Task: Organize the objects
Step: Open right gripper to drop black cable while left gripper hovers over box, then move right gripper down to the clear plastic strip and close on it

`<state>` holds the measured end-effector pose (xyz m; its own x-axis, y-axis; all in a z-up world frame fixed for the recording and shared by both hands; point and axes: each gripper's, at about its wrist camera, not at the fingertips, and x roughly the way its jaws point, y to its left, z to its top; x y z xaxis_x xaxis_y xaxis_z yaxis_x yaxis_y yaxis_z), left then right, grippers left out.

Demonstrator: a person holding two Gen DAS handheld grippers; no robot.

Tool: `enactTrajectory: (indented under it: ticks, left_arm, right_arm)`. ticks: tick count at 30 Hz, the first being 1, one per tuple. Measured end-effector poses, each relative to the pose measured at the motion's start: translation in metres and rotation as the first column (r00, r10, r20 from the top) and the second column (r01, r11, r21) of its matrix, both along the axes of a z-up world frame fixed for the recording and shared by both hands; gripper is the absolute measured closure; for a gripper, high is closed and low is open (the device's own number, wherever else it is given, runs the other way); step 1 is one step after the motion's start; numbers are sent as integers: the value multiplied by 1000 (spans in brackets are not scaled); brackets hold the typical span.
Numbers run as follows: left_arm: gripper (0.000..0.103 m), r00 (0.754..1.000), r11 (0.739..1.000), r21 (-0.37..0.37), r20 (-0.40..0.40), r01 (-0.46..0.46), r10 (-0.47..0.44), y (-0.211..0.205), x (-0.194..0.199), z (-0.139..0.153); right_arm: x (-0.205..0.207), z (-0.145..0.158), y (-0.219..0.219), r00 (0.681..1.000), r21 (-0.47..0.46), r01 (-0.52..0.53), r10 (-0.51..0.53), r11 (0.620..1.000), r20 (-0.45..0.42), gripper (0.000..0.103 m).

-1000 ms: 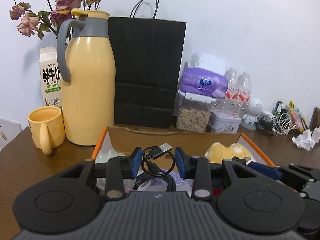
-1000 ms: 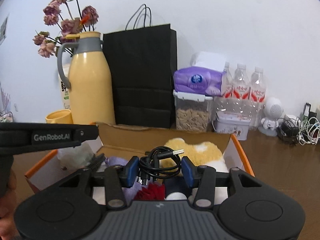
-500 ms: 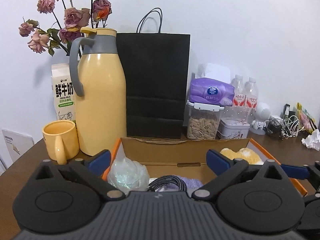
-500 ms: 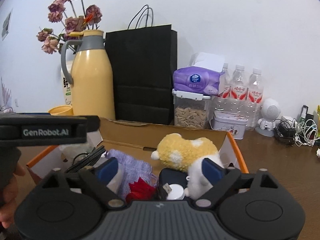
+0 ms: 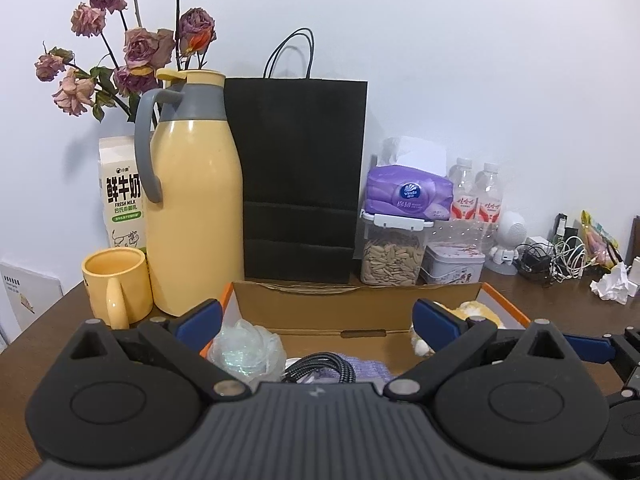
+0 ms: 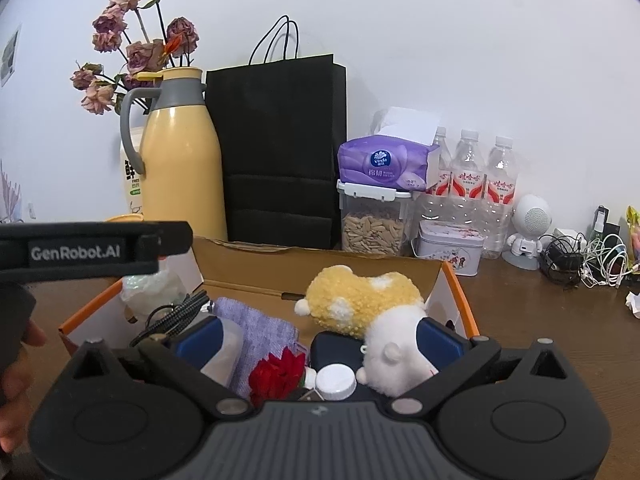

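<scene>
A: Cardboard box (image 6: 320, 270), orange-edged and open-topped, is sitting at the near side of a brown table (image 5: 560, 300), in front of a black paper bag (image 5: 304, 180) and a yellow thermos jug (image 5: 196, 208).

B: What is lying inside it?

A: A yellow-and-white plush toy (image 6: 360, 300) is resting against the right wall, a lilac cloth (image 6: 260, 328) is spreading across the middle, a crumpled clear plastic wrap (image 5: 248, 350) is filling the left corner, and a coiled black cable (image 5: 320, 366) is lying beside that wrap. A red artificial flower (image 6: 280, 376) and a white bottle cap (image 6: 336, 376) are sitting nearest the right camera.

B: And the grippers?

A: The left gripper (image 5: 316, 320) is hovering over the box's near left part, its blue pads (image 5: 436, 324) spread wide and gripping nothing. The right gripper (image 6: 316, 338) is likewise standing wide apart above the contents, empty. A hand (image 6: 16, 384) is holding the left tool at the frame's edge.

B: Anything alongside?

A: A yellow mug (image 5: 116, 284) is standing left of the jug.
</scene>
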<state>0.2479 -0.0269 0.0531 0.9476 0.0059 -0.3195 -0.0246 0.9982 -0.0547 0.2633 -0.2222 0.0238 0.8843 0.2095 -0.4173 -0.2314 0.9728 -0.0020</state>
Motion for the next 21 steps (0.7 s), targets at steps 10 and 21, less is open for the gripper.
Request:
enactTrajectory:
  ticks: [10,21]
  left_arm:
    - [0,1000,1000,-22,22,16,-15,1,-23,10]
    - [0,997,998,-13,-43,64,-64,6,-56,1]
  right_arm:
    - [-18,7,-10,1000,-4,-3,3,1000,17,0]
    - [-60,11,-19,999,-36,-52,53,998,14,0]
